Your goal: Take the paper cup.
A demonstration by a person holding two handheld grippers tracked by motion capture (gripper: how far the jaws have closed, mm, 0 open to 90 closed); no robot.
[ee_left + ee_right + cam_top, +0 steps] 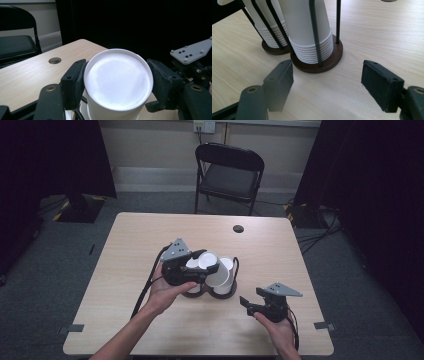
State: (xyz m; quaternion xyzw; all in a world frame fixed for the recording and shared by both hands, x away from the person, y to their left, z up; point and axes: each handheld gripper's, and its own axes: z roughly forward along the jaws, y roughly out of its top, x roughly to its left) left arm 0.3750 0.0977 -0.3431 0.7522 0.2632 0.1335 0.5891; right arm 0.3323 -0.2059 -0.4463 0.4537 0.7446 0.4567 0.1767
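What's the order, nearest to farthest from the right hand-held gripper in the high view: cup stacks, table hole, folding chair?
From the right hand-held gripper:
1. Cup stacks, just up-left on the table.
2. Table hole, near the far edge.
3. Folding chair, beyond the table.

The cup (117, 82) held in the left gripper (117, 83) is plain white, without print. The left gripper's jaws are matt black, with brass-coloured screw holes behind them. The stacked cups (308, 32) are white too, their rolled rims making fine white ridges. Their holder (317, 62) has thin black rods and round dark brown bases. The table (135, 235) is pale wood with a faint straight grain. The right gripper (253, 303) is black under a light grey plate dotted with dark holes. The folding chair (227, 170) is black.
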